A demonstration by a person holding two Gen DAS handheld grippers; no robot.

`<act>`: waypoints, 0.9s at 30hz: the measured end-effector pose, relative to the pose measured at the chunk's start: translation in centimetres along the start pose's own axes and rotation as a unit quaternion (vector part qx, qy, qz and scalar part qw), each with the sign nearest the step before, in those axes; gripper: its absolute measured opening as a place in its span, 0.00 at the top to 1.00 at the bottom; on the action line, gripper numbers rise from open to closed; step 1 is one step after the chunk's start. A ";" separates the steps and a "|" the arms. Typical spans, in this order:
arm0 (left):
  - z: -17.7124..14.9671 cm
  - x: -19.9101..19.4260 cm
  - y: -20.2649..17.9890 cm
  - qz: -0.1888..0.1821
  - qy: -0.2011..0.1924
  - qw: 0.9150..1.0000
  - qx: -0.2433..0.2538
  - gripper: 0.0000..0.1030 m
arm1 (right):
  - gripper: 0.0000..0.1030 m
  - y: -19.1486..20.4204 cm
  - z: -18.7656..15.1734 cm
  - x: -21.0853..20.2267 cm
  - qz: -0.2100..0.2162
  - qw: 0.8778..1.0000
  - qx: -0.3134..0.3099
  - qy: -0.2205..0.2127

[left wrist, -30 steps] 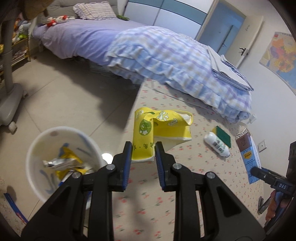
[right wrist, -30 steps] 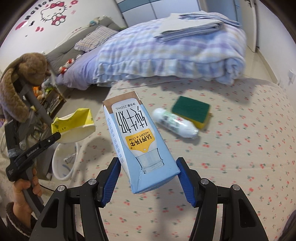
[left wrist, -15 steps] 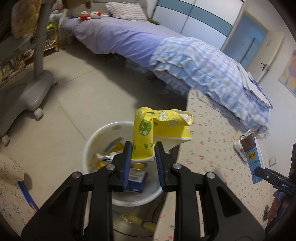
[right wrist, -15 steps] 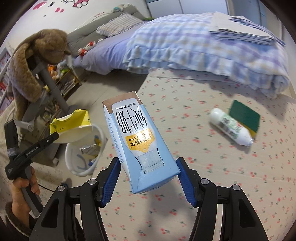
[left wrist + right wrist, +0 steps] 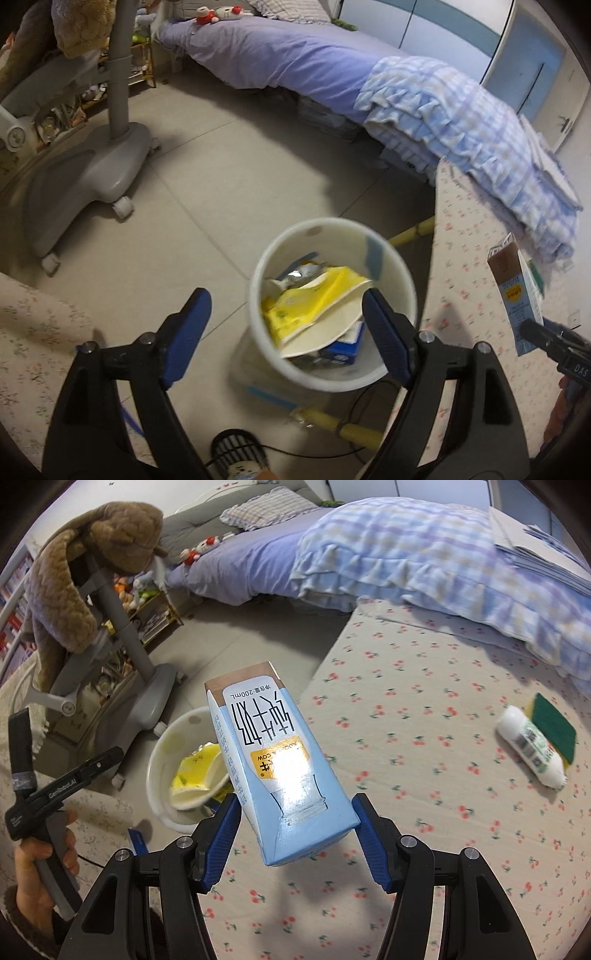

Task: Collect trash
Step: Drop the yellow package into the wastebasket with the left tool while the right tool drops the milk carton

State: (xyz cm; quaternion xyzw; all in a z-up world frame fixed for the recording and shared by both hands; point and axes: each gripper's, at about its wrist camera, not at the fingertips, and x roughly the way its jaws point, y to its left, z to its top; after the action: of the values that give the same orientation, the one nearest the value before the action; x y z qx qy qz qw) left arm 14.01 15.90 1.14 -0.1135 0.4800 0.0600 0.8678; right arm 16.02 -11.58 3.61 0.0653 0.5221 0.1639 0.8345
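A: Left gripper (image 5: 286, 321)?
B: Spread wide, holding nothing, hanging just above the white bin (image 5: 399, 284) on the floor.

A: Yellow packet (image 5: 310, 299)?
B: Lying inside the bin, on top of other rubbish, with a blue and white wrapper (image 5: 343, 349) underneath at the near side.

A: Right gripper (image 5: 295, 830)?
B: Clamped on the light blue milk carton (image 5: 284, 771), blue pads pressing both lower sides; carton tilted, brown end pointing far and left, raised over the near left edge of the cherry-print table (image 5: 424, 812).

A: Anything else on the table?
B: At the far right, a white bottle (image 5: 532, 751) lying on its side, touching a green and yellow sponge (image 5: 554, 731).

A: Beyond the bin?
B: Grey wheeled stand (image 5: 88, 170) far left, bed with checked blanket (image 5: 461, 125) at the far side.
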 end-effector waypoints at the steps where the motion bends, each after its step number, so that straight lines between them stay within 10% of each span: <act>1: -0.1 0.0 0.3 0.006 0.004 1.000 -0.003 0.16 | 0.39 0.5 0.1 0.6 0.000 1.000 -0.004 0.004; 27: -0.2 -0.9 2.2 0.026 0.008 1.000 -0.015 0.03 | 0.24 6.5 1.6 6.5 0.018 0.999 -0.036 0.007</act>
State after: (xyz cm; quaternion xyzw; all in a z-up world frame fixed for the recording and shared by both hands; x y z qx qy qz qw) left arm 12.91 17.96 1.50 -0.1144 0.4887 0.0891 0.8603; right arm 18.71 -3.15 0.60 0.0437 0.5201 0.1980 0.8297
